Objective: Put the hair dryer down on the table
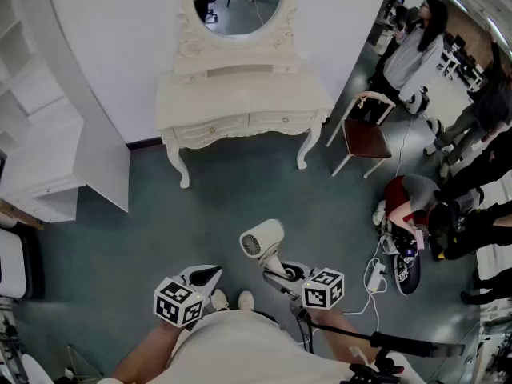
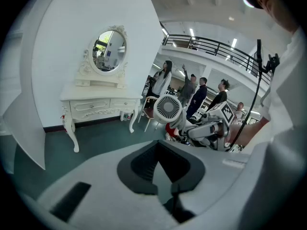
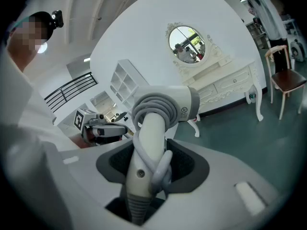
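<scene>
A white hair dryer (image 1: 262, 240) with its cord wound round the handle stands upright over the teal floor, and my right gripper (image 1: 278, 275) is shut on the handle. In the right gripper view the hair dryer (image 3: 165, 104) rises between the pads of the right gripper (image 3: 148, 174), barrel pointing right. My left gripper (image 1: 214, 272) hangs beside it to the left, jaws together and empty. From the left gripper (image 2: 165, 176) the hair dryer (image 2: 168, 108) shows its rear grille. The white dressing table (image 1: 240, 102) with an oval mirror stands well ahead against the wall.
A wooden chair (image 1: 364, 138) stands right of the table. Several people (image 1: 416, 50) and bags and cables (image 1: 400, 254) fill the floor at right. White shelving (image 1: 40, 150) lines the left side. A white panel (image 1: 100, 166) leans between shelving and table.
</scene>
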